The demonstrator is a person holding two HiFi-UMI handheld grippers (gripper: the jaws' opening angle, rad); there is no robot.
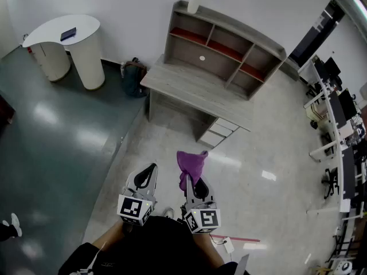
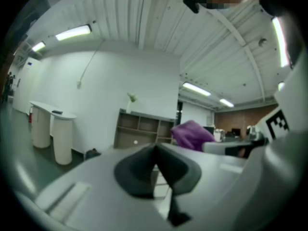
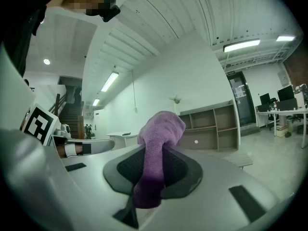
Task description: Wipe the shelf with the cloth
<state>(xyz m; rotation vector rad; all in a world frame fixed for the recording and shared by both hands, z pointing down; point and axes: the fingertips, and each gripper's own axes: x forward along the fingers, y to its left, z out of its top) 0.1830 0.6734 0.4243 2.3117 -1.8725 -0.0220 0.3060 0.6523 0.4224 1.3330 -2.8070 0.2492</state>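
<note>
The grey wooden shelf unit (image 1: 221,49) with red-lined cubbies stands on a desk against the far wall, several steps ahead of me. A purple cloth (image 1: 191,165) sticks up out of my right gripper (image 1: 195,179), which is shut on it at waist height. In the right gripper view the cloth (image 3: 158,146) is pinched between the dark pads, and the shelf (image 3: 216,125) stands far behind. My left gripper (image 1: 151,169) hangs beside it to the left, shut with nothing in it (image 2: 155,152). The left gripper view shows the cloth (image 2: 191,134) to its right and the shelf (image 2: 143,129) ahead.
A white vase (image 1: 195,0) stands on the shelf's top left corner, and a small white disc (image 1: 202,58) lies on the desk top. Drawers (image 1: 220,134) sit under the desk. A white rounded counter (image 1: 70,43) and a dark bag (image 1: 133,77) are at the left. Office desks (image 1: 338,116) line the right.
</note>
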